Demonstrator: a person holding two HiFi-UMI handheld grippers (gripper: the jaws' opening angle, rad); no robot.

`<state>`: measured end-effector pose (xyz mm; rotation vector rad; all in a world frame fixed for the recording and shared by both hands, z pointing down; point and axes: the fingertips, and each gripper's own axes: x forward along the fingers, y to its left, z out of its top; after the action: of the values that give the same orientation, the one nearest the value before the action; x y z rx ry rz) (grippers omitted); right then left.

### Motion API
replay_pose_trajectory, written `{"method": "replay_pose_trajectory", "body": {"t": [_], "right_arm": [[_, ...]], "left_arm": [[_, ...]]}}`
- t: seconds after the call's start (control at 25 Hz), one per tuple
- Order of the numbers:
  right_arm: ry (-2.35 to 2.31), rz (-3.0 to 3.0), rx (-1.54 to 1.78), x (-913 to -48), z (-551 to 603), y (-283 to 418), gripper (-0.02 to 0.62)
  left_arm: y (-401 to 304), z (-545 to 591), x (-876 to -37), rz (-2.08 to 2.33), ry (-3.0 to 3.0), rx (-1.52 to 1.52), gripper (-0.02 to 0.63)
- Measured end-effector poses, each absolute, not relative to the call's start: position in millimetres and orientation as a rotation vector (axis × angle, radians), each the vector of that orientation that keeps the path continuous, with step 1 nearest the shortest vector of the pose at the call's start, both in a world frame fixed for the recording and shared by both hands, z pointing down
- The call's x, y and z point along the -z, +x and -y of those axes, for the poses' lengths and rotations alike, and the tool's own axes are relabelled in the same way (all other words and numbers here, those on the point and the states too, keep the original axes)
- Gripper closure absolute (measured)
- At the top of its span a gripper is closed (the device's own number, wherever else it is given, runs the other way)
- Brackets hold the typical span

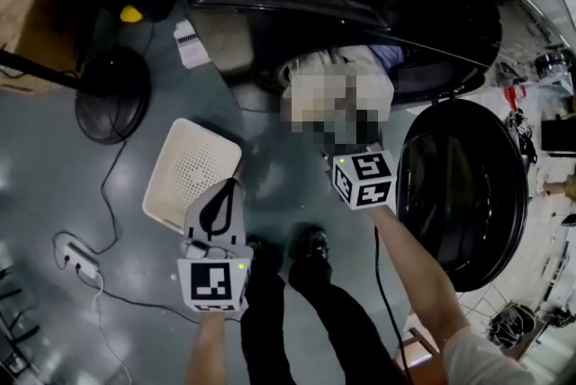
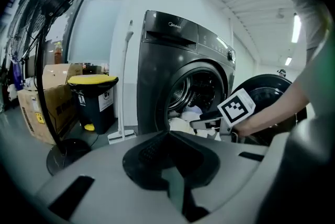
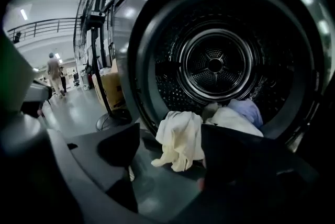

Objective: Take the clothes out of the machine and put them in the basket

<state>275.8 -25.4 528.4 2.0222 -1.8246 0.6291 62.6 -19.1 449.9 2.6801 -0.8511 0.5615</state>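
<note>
The right gripper [image 3: 170,139], jaws wide and gripping nothing, faces the cream cloth [image 3: 180,140] draped over the drum [image 3: 214,63] lip; a pinch on its loose edge alone could slip and drop it on the floor [image 1: 54,194], or drag the white cloth [image 3: 235,120] out too. The left gripper [image 1: 229,192] is closed on nothing by the basket [image 1: 160,187]; that is bare, everything sits in the drum.

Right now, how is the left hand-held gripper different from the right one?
The left hand-held gripper has its jaws together; the right hand-held gripper has them apart. The left one is beside the basket; the right one faces the open washing machine, with the cream cloth showing between its jaws but not pinched. Both hold nothing.
</note>
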Motion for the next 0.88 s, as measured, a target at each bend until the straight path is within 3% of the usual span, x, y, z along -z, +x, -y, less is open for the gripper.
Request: {"method": "replay_pose_trajectory", "body": {"t": [0.24,0.72,0.8,0.84,0.88], "right_arm": [[2.113,1.781,-0.781,-576,76,311,0.127],[2.18,1.696,-1.027,-642,96,339,0.127],[2.128,1.71,-0.978,-642,96,335,0.167],[2.075,1.719,-0.926,-642,96,330,0.257],[2.016,1.729,-0.869,-642,96,323,0.43]], "left_arm": [[60,32,-468,0.883,2.667,-0.558,0.586],[58,49,-501,0.906,2.697,-0.583,0.586],[59,48,-505,0.902,2.701,-0.585,0.586],[60,48,-507,0.9,2.699,-0.585,0.586],[60,47,-509,0.897,2.698,-0.586,0.586]]}}
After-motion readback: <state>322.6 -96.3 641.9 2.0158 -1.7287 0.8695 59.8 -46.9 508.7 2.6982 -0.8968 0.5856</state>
